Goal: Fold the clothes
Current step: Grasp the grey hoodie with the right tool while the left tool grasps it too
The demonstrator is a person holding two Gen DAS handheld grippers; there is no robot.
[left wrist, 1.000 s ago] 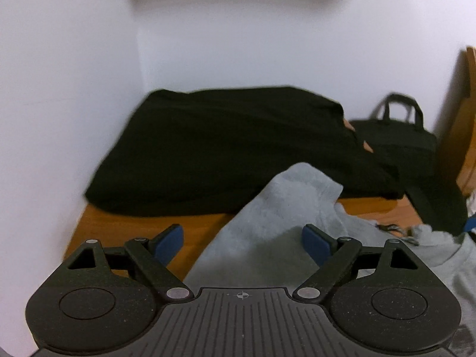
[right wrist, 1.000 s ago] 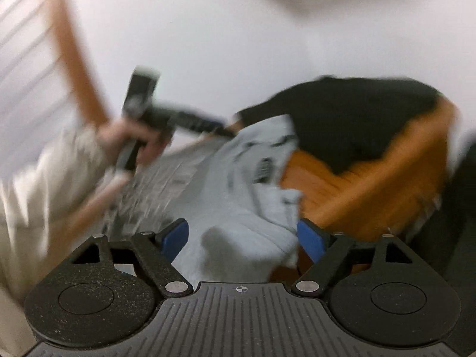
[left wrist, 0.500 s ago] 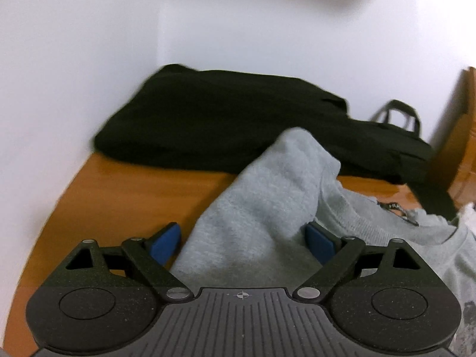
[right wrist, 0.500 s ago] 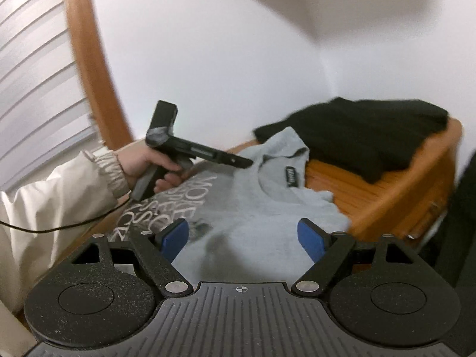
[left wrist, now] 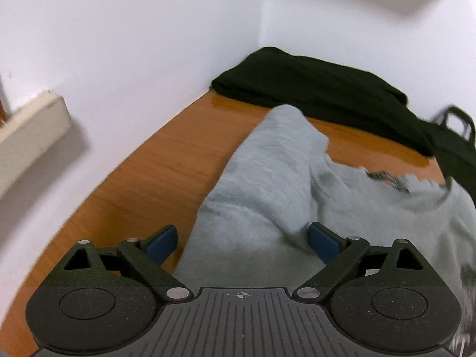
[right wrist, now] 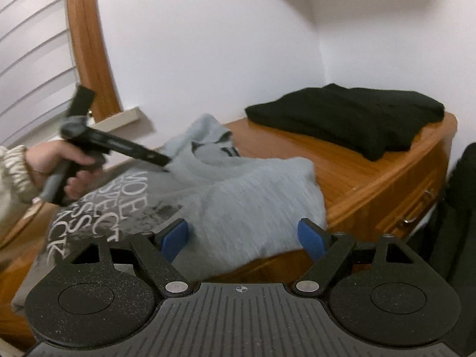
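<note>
Left wrist view: left tongs point(left wrist: 242, 242) opening, grey sweatshirt point(left wrist: 267, 178) sleeve between pads, unpinched — black garment point(left wrist: 312, 89) folded behind. Right wrist view: right tongs point(right wrist: 245, 236) spread over rumpled sweatshirt on surface point(right wrist: 372, 172) — folding barely begun.

A grey sweatshirt point(right wrist: 238, 196) lies crumpled, sleeves bunched up (white lettering on its front). A black garment point(right wrist: 354, 116) lies folded flat behind it, apart.

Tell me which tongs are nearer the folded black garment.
Left. The left tongs straddle the grey sweatshirt sleeve that reaches toward the black garment; the right tongs hover at the sweatshirt's near edge, farther back.
</note>
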